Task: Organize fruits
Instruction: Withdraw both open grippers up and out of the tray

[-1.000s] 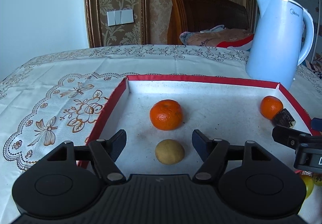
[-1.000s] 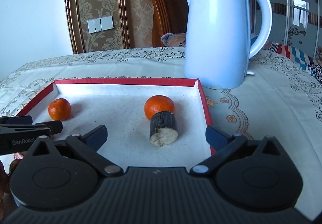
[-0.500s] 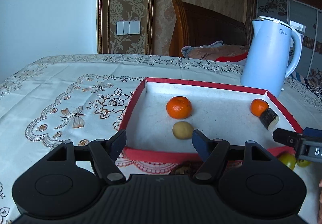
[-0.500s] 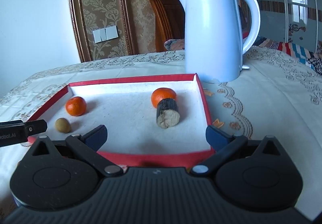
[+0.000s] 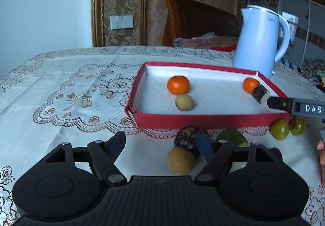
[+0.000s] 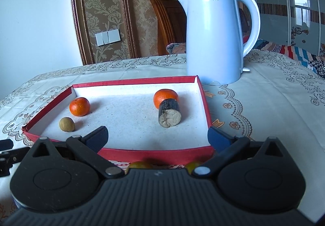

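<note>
**Loose fruit sits just ahead of your left claw**

Your left gripper [image 5: 162, 145] is empty, its jaws opening. The tan round fruit [image 5: 181, 160] lies on the tablecloth [image 5: 61, 91] just ahead, toward the right finger, short of the red tray [image 5: 203, 120]. It looks small, smooth and evenly round, so no axis matters. A dark fruit [image 5: 185, 136] touches it behind. Your right gripper [image 6: 157, 135] is wide open, empty, over the tray's near edge.
</note>
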The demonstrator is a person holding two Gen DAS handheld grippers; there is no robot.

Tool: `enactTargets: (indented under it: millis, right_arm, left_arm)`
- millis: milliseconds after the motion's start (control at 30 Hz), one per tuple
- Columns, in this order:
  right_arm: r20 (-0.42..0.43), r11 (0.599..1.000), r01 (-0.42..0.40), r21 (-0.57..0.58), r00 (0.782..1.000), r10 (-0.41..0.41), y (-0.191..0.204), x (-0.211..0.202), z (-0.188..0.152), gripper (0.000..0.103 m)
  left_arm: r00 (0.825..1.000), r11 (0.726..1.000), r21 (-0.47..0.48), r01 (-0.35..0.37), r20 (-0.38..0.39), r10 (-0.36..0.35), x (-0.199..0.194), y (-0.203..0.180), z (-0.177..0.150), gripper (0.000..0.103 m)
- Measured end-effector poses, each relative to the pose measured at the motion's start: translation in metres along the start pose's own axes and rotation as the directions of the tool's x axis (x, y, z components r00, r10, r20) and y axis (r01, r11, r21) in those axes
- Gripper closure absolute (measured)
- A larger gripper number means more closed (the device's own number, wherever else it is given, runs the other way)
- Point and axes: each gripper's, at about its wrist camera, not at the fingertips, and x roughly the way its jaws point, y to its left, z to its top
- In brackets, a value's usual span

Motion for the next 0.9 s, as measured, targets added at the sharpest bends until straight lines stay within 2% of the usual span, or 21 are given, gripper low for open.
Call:
enactTargets:
  millis: [333,900]
  right_arm:
    - [0.001,1.0,0.004,-0.006,1.0,-0.004,0.001,-0.001,-0.001,0.0]
    - [-0.002,0.999,0.024,0.048,1.0,-0.024,-0.009,-0.008,-0.003,0.0]
  left_arm:
    - [0.997,0.999,0.04,0.027,-0.076,-0.024,0.01,-0.007,-0.006,0.025]
    - [0.996,0.998,0.054,0.021,-0.091,-0.016,0.014,-0.009,-0.008,0.025]
